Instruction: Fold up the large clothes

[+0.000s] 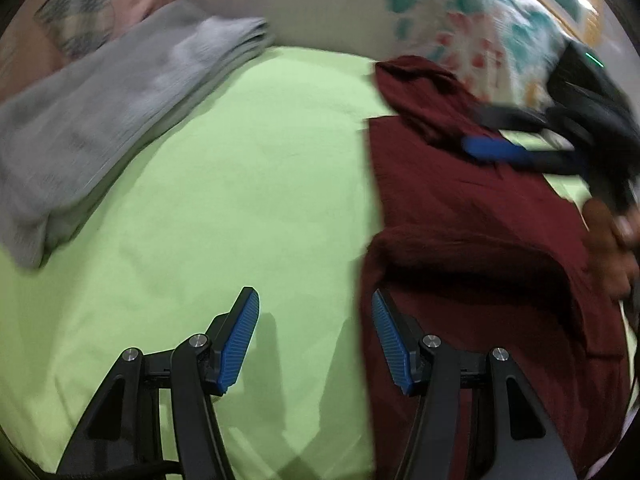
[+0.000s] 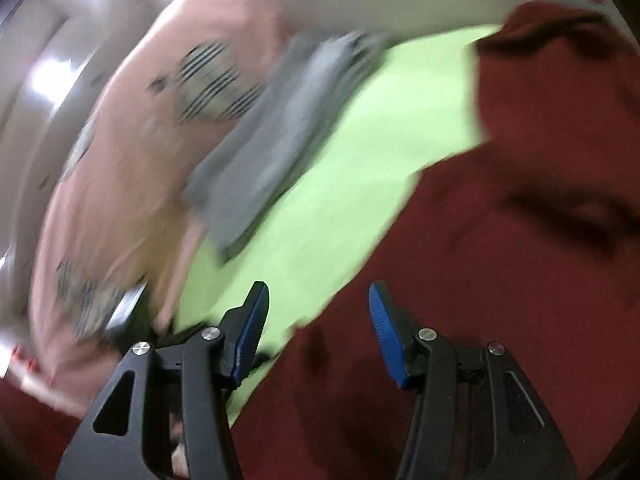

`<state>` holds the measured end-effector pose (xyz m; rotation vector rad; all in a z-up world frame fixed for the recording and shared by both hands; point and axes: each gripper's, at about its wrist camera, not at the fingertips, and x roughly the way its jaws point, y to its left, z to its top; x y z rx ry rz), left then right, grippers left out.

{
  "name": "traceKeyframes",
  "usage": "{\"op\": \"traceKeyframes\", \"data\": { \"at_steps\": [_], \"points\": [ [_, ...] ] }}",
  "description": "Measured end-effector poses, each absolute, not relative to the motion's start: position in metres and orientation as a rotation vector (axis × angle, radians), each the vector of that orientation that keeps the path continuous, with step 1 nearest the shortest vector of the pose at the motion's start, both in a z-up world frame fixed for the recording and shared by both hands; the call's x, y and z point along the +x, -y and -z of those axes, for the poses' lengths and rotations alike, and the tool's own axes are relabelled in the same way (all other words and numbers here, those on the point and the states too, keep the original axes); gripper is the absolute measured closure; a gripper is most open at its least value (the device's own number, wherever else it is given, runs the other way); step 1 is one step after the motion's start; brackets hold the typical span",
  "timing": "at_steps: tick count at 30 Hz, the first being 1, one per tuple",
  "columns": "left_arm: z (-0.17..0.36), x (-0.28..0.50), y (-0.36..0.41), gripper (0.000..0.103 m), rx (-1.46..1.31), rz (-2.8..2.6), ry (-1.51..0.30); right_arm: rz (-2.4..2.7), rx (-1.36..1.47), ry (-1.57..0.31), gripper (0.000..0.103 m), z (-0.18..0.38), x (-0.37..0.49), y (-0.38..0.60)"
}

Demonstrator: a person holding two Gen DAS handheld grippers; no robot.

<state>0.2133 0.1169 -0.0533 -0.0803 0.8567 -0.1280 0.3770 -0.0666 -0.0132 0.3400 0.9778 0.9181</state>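
A dark red garment (image 1: 472, 216) lies partly folded on a light green sheet (image 1: 240, 184), on the right of the left wrist view. My left gripper (image 1: 314, 300) is open and empty, above the sheet at the garment's left edge. My right gripper shows in that view (image 1: 480, 136) over the garment's far part, blurred. In the right wrist view the right gripper (image 2: 318, 296) is open and empty above the red garment (image 2: 500, 240), near its edge on the green sheet (image 2: 360, 160). That view is blurred.
A folded grey cloth (image 1: 100, 120) lies at the far left on the sheet, and it also shows in the right wrist view (image 2: 280, 128). A pink patterned cloth (image 2: 140, 160) lies beyond it. A floral pillow (image 1: 460, 20) sits at the back.
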Motion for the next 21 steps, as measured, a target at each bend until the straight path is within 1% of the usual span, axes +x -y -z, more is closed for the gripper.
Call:
{"op": "traceKeyframes", "data": {
  "at_steps": [5, 6, 7, 8, 9, 10, 14, 16, 18, 21],
  "points": [
    [0.066, 0.237, -0.086, 0.044, 0.036, 0.229, -0.91, -0.821, 0.151, -1.077, 0.049, 0.037, 0.415, 0.043],
    [0.066, 0.24, -0.083, 0.044, 0.05, 0.241, -0.912, -0.826, 0.131, -1.091, 0.055, 0.042, 0.42, 0.04],
    [0.066, 0.243, -0.081, 0.047, 0.058, 0.25, -0.911, -0.837, 0.1, -1.112, 0.063, 0.048, 0.422, 0.03],
    [0.066, 0.247, -0.079, 0.066, 0.061, 0.246, -0.904, -0.847, 0.083, -1.128, 0.086, 0.052, 0.421, 0.025],
    [0.065, 0.25, -0.079, 0.084, 0.06, 0.247, -0.897, -0.859, 0.077, -1.129, 0.097, 0.055, 0.42, 0.021],
    [0.065, 0.253, -0.079, 0.098, 0.056, 0.251, -0.892, -0.867, 0.087, -1.111, 0.098, 0.051, 0.42, 0.021],
    [0.059, 0.244, -0.083, 0.098, 0.042, 0.158, -0.824, -0.901, 0.174, -0.951, 0.099, 0.018, 0.424, 0.016],
    [0.058, 0.235, -0.084, 0.098, 0.036, 0.119, -0.813, -0.881, 0.161, -0.889, 0.099, 0.004, 0.429, 0.004],
    [0.06, 0.23, -0.088, 0.098, 0.019, 0.091, -0.83, -0.83, 0.114, -0.884, 0.099, 0.007, 0.435, -0.012],
    [0.065, 0.228, -0.1, 0.099, -0.038, 0.067, -0.886, -0.783, 0.083, -0.943, 0.097, 0.029, 0.442, -0.027]
  ]
}}
